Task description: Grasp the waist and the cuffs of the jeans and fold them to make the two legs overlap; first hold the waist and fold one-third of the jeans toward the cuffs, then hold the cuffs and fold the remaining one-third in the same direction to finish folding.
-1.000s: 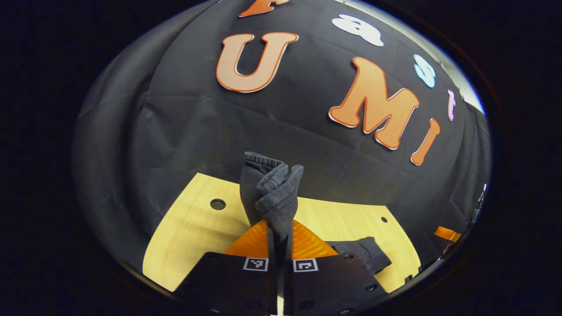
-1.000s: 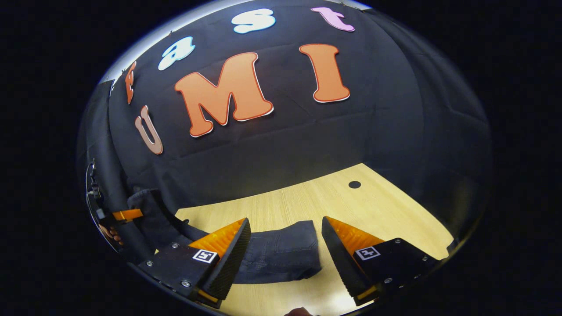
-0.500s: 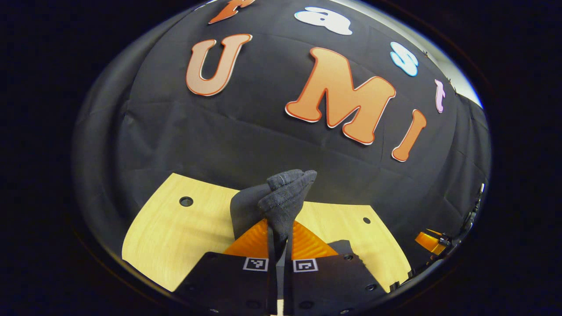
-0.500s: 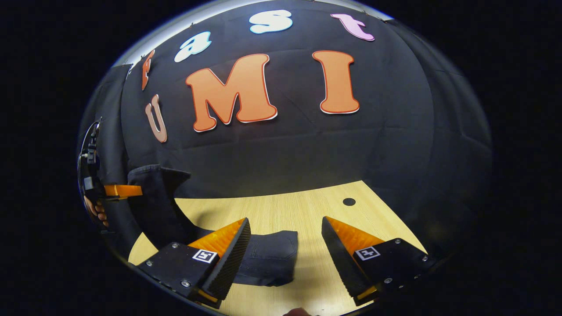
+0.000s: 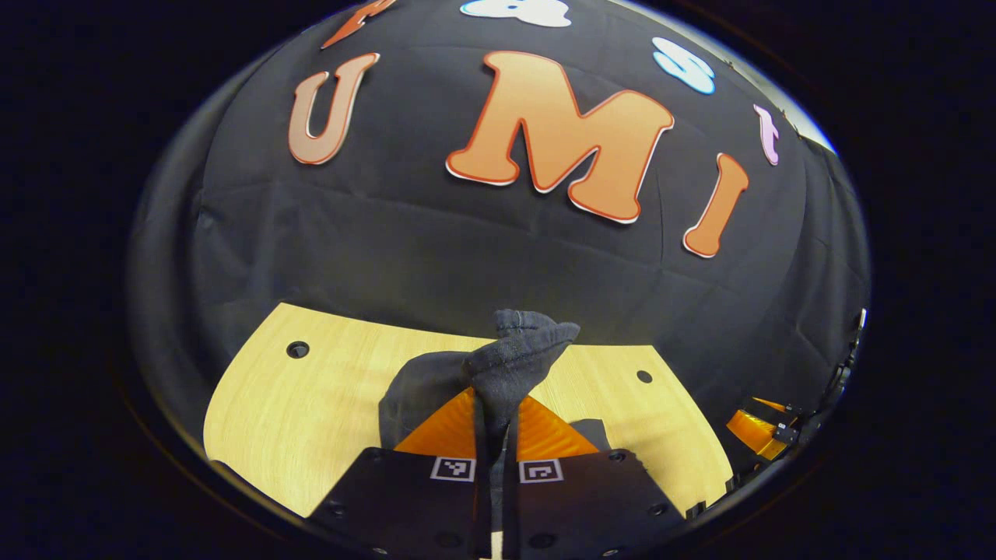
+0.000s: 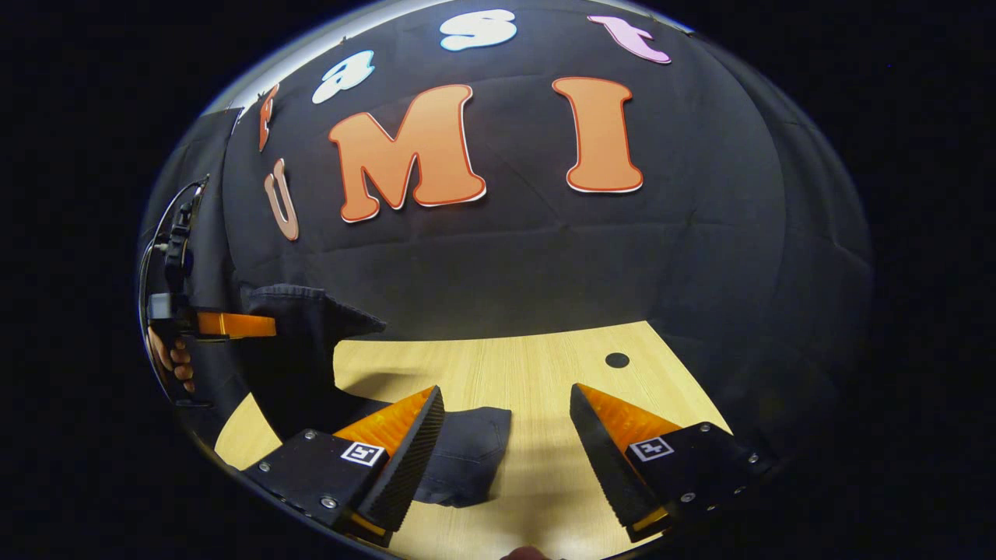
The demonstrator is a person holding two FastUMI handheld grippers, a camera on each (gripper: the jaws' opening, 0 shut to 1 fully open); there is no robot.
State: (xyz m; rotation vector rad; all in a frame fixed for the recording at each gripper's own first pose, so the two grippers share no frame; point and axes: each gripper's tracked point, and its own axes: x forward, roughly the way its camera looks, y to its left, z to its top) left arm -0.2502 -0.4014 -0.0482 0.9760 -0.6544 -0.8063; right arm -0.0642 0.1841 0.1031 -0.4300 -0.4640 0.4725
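jeans [image 5: 506, 365] pinched in left tongs [image 5: 496, 420]

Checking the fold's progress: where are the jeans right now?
In the left gripper view the left tool pinches a bunch of the jeans above the wooden table; in the right gripper view the rest lies beside the open right tool.

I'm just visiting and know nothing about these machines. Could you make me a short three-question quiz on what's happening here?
1. True or false: the left gripper is clamped on the jeans.
2. The right gripper is: A) open, B) shut on the jeans, C) holding a cup.
3. Fill in: the jeans' free end rests on the wooden ____.

Key: 1 true; 2 A; 3 table.
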